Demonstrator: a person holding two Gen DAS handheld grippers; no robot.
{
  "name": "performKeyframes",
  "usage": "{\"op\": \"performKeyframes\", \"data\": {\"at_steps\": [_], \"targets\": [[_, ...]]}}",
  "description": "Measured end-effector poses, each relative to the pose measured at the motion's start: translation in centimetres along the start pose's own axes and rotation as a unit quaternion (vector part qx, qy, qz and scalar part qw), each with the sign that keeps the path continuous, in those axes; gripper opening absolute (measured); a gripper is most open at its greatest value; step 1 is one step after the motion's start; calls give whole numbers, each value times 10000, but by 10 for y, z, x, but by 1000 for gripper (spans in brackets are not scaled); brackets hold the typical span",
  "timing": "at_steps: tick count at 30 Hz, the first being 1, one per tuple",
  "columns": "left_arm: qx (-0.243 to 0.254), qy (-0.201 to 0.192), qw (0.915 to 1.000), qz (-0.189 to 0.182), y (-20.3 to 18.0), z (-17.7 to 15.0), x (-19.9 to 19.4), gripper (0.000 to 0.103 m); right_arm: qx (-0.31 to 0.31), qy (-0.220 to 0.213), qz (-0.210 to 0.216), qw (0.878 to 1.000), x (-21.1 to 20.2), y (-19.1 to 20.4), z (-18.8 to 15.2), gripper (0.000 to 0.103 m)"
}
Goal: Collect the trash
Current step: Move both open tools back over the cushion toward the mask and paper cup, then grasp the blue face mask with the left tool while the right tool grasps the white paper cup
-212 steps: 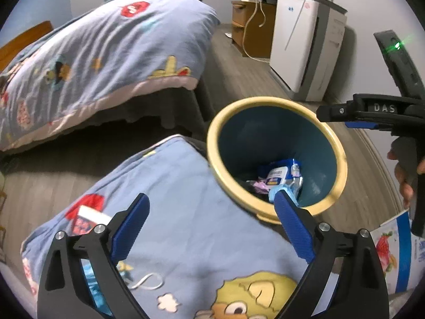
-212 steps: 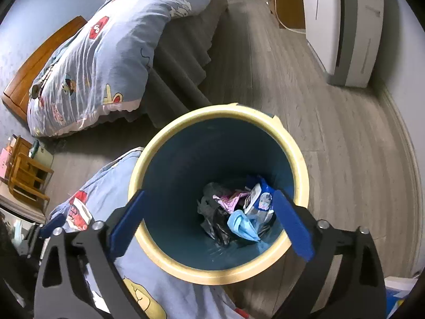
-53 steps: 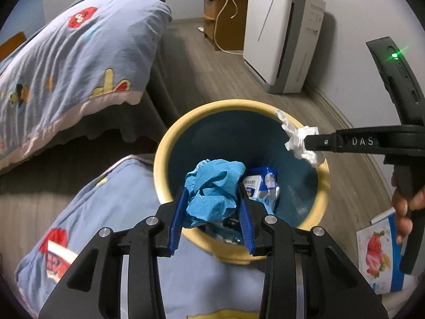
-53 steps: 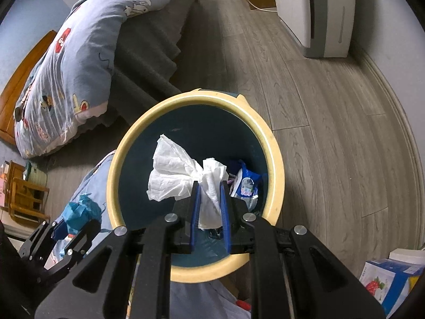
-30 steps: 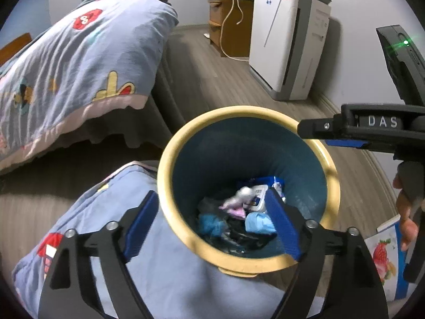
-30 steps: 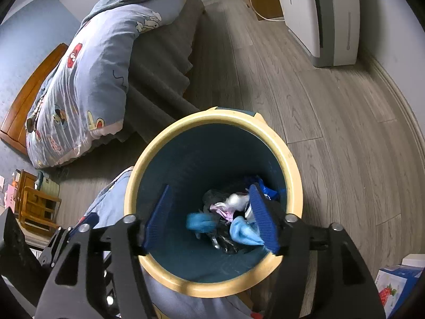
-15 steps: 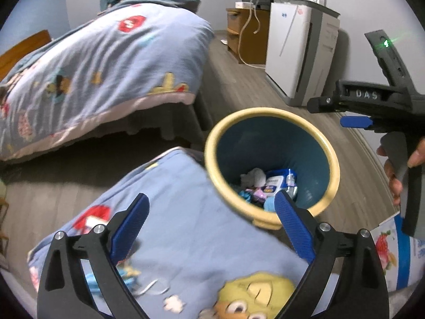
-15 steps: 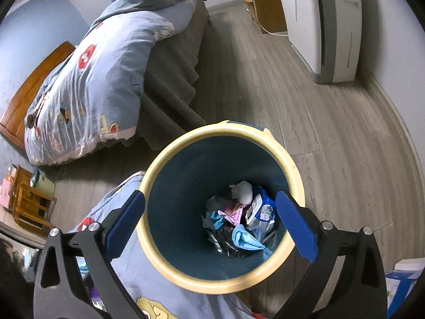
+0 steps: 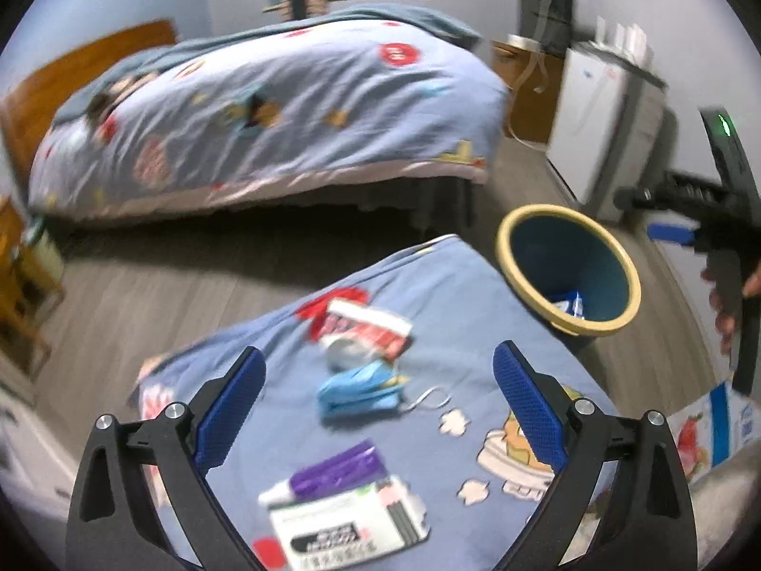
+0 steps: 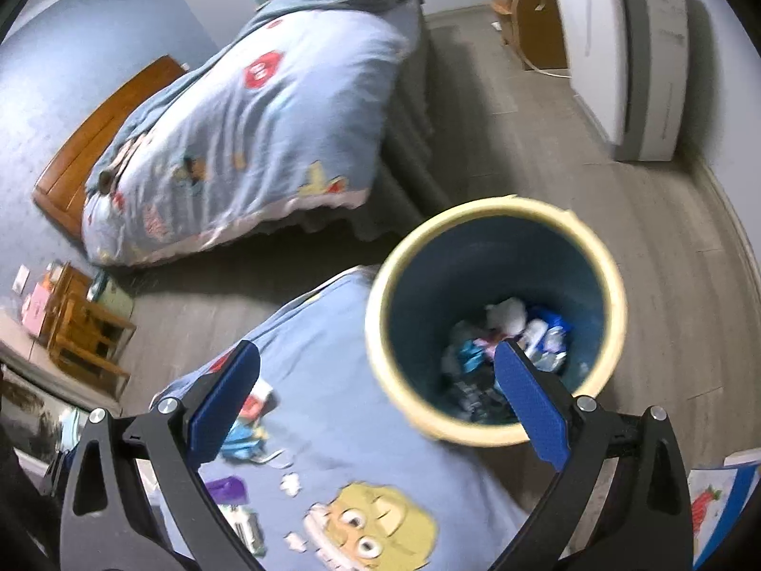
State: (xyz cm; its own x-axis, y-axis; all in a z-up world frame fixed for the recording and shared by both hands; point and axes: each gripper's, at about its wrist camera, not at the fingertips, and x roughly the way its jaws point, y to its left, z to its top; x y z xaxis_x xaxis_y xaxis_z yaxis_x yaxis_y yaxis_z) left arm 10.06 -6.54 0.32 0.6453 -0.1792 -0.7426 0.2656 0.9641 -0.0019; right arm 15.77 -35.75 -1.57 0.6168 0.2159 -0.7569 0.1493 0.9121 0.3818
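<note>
Trash remains on the cartoon-print blanket (image 9: 475,323): in the left wrist view your left gripper (image 9: 378,416) has its jaws wide apart and empty, and the crumpled blue wrapper (image 9: 359,388) lies at centre frame, right between the fingertips' lines, long axis running left to right. The purple tube (image 9: 328,473) and white carton (image 9: 352,526) sit lower, closer to you. Your right gripper (image 10: 378,407), equally spread and empty, faces the yellow-rimmed bin (image 10: 390,285) at right of its frame, so your left is the nearer one.
</note>
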Motion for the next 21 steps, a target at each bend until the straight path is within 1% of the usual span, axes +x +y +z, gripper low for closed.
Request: {"op": "performKeyframes", "data": {"at_steps": [2, 5, 9, 12, 16, 18, 21], "targets": [[-195, -39, 9998, 42, 16, -10, -6, 96, -130, 59, -4, 9999, 1, 15, -9, 97], [-389, 72, 9990, 182, 39, -26, -3, 96, -215, 190, 69, 9996, 6, 34, -23, 97], [-562, 139, 9978, 320, 63, -37, 0, 96, -450, 324, 37, 9985, 15, 60, -37, 97], [-617, 126, 9971, 435, 78, -41, 2, 96, -585, 413, -24, 9974, 26, 74, -41, 97], [-802, 192, 9959, 385, 94, -46, 11, 96, -659, 515, 70, 9965, 43, 95, -43, 97], [-778, 263, 9958, 409, 97, -47, 20, 96, -798, 554, -10, 9953, 53, 103, -44, 97], [-562, 344, 9965, 506, 94, -49, 35, 96, -1019, 680, -181, 9923, 75, 114, -46, 97]]}}
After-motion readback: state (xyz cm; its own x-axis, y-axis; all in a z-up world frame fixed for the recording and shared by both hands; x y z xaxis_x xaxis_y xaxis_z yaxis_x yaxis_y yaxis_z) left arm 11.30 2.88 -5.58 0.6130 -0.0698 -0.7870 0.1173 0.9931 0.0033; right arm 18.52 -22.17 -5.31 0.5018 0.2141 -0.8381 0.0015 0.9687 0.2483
